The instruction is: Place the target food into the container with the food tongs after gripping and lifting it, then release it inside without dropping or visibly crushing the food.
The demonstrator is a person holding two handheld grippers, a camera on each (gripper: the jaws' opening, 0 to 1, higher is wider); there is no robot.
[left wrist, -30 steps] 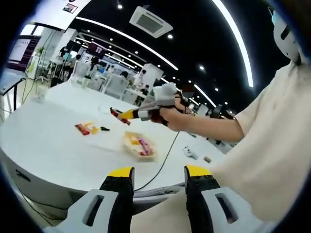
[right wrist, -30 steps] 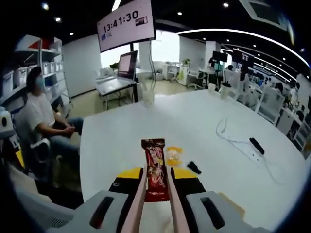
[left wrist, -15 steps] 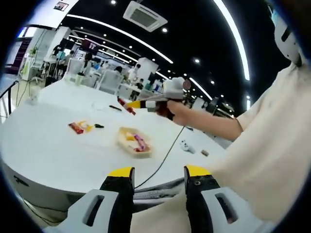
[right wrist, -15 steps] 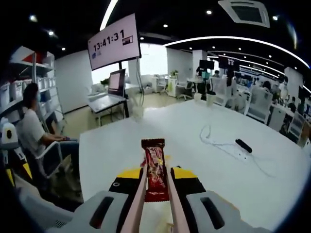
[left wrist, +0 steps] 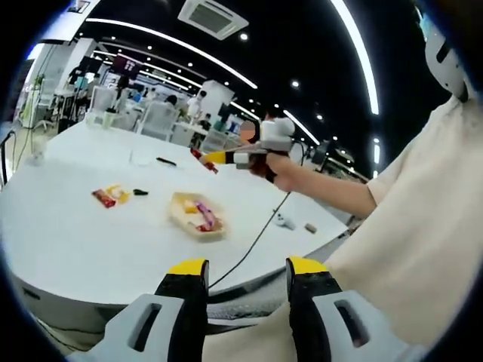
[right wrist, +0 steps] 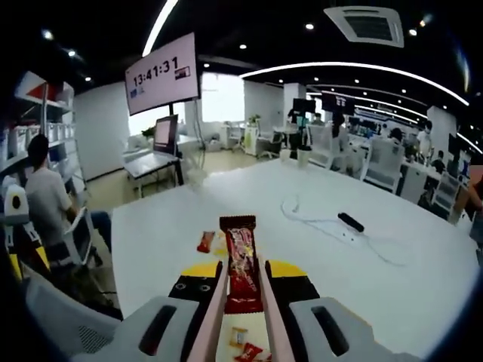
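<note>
The big round white table [left wrist: 68,234] takes up most of the scene, and out on it sits the shallow pale rectangular container [left wrist: 198,216] with a few wrapped sweets already inside. Above and just beyond it, in the left gripper view, the right gripper [left wrist: 213,159] hangs in the air in the person's hand. It is clenched on the slim pale food tongs [right wrist: 219,302], and the tongs pinch the red foil-wrapped snack bar [right wrist: 240,260], which looks uncrushed. So grip and lift look done; what remains, I'd judge, is lowering over the container and easing the tongs apart inside it. In the right gripper view a bit of the container's contents peeps out beneath the tongs. The left gripper [left wrist: 245,268] idles near the table edge, jaws apart, grasping nothing. A red packet and a yellow one [left wrist: 107,195] lie loose to one side, a white cable [right wrist: 332,226] trails across the top; neither blocks the drop.
</note>
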